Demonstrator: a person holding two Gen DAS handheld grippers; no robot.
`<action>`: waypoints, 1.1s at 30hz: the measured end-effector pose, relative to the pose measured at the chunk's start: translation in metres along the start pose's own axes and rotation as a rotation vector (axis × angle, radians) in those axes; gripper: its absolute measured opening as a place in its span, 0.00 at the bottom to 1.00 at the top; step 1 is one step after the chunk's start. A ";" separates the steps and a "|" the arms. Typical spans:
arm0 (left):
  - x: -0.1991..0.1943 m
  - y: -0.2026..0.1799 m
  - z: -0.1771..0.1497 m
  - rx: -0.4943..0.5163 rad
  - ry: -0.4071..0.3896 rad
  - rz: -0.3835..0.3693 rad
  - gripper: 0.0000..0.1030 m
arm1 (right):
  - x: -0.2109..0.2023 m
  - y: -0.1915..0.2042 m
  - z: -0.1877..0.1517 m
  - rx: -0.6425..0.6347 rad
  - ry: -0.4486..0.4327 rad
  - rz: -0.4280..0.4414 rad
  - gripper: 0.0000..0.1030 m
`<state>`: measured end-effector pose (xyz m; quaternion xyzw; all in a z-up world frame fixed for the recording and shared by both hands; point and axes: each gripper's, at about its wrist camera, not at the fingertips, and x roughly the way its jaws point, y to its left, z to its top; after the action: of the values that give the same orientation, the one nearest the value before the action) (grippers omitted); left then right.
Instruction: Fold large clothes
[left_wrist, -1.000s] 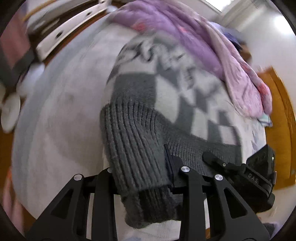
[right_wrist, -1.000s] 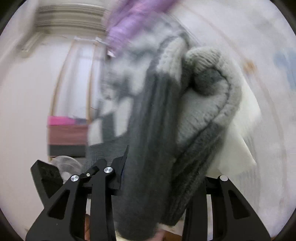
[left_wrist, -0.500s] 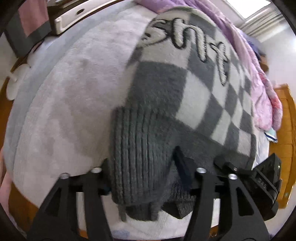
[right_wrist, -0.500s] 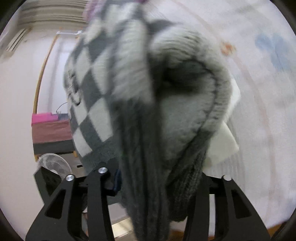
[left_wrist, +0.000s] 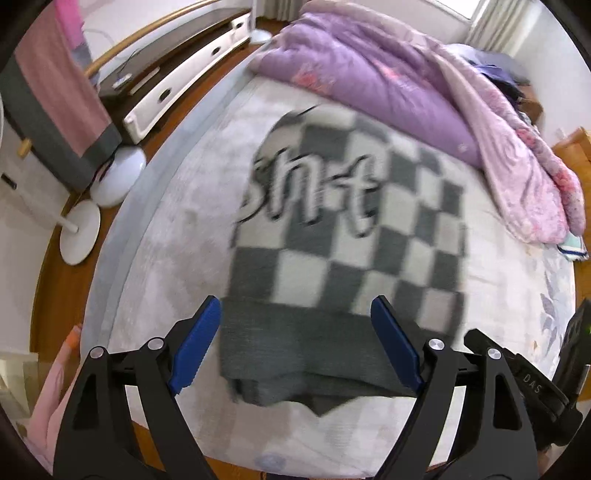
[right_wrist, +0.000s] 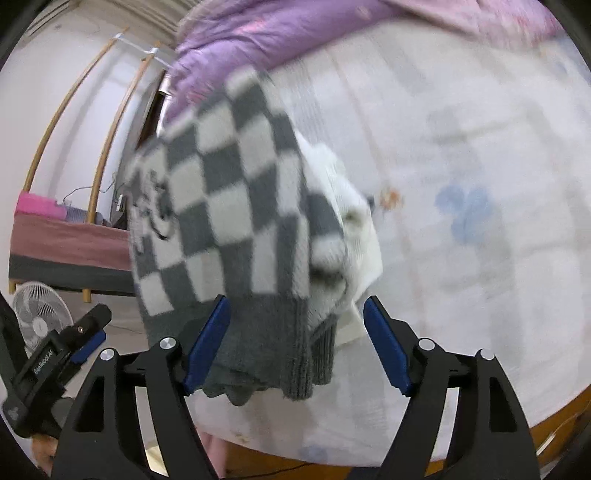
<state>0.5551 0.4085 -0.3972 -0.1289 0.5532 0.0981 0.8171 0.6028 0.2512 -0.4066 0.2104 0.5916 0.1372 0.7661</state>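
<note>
Both tools have let go of the checkered sweater since half a second ago, when each was clamped on its ribbed hem; now the blue pads stand wide apart with nothing between them touching.

From the left wrist view, the left tool (left_wrist: 295, 350) is released, its pads spread to either side of the sweater's (left_wrist: 347, 236) dark grey hem. The sweater lies ahead of the tool on the bed (left_wrist: 162, 236), the hem nearest and the checkered body with its looping lettering stretching away from the tips. The picture is blurred there, so I cannot tell whether the hem rests fully flat. Beyond the sweater, farther from the tool, a purple quilt (left_wrist: 406, 85) is heaped across the bed. Off to the tool's left, past the bed edge, a white fan base (left_wrist: 79, 236) stands on the wooden floor.

From the right wrist view, the right tool (right_wrist: 295, 347) is likewise released. The sweater (right_wrist: 221, 206) sits just ahead of and between its pads, bunched, with a white inner layer showing at its right side. The pale bed (right_wrist: 480, 184) spreads to the tool's right, and the left tool (right_wrist: 81, 336) shows at the lower left, with a fan (right_wrist: 37, 314) behind it.
</note>
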 end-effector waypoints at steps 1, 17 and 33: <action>-0.008 -0.006 -0.001 0.010 -0.008 -0.006 0.84 | -0.012 -0.011 -0.001 -0.024 -0.014 -0.003 0.69; -0.171 -0.127 -0.015 0.228 -0.237 -0.031 0.88 | -0.183 0.002 -0.008 -0.280 -0.278 -0.064 0.86; -0.301 -0.241 -0.117 0.180 -0.396 -0.010 0.89 | -0.364 -0.075 -0.050 -0.417 -0.411 -0.005 0.92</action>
<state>0.4141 0.1375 -0.1345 -0.0364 0.3876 0.0675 0.9186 0.4558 0.0264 -0.1449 0.0705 0.3835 0.2082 0.8970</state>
